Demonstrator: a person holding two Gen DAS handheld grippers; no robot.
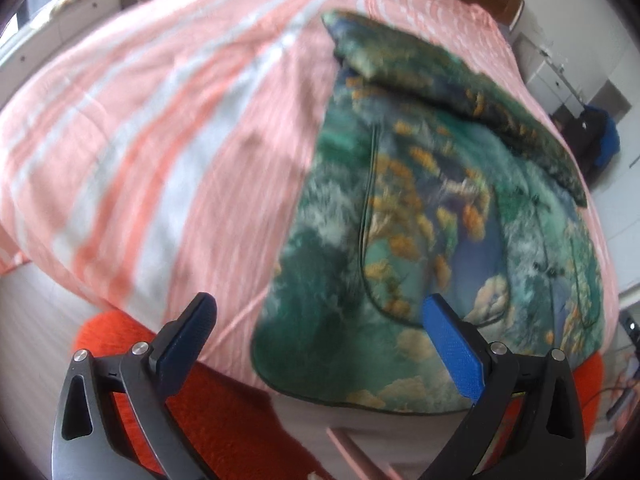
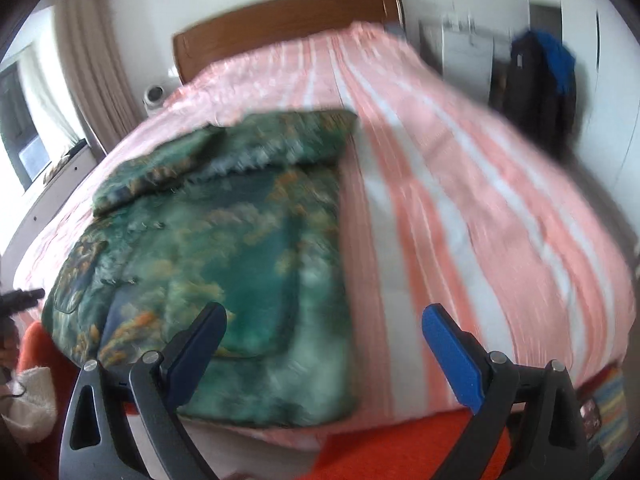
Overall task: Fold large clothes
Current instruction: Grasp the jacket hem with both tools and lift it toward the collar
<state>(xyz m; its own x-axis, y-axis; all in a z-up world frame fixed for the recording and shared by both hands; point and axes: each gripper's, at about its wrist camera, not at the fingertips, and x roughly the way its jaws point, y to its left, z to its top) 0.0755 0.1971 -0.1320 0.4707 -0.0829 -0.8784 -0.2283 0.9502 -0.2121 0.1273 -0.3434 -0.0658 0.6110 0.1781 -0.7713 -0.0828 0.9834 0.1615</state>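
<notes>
Left wrist view: left gripper (image 1: 320,312) is hovering, jaws spread, over the garment (image 1: 432,220) lying on the bed (image 1: 160,120); right gripper (image 2: 324,320) is likewise gaping empty.

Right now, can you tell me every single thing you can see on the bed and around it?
garment: one, green with orange and white print, lying on the bed, top part folded over
bedspread: one, pink with white stripes, covering the bed
headboard: one, brown wood, far end of the bed
rug: one, orange-red, floor at the foot of the bed
curtain: one, beige, by the window
jacket: dark with blue, hanging by the wall
left gripper: blue pads, open, empty
right gripper: blue pads, open, empty
</notes>
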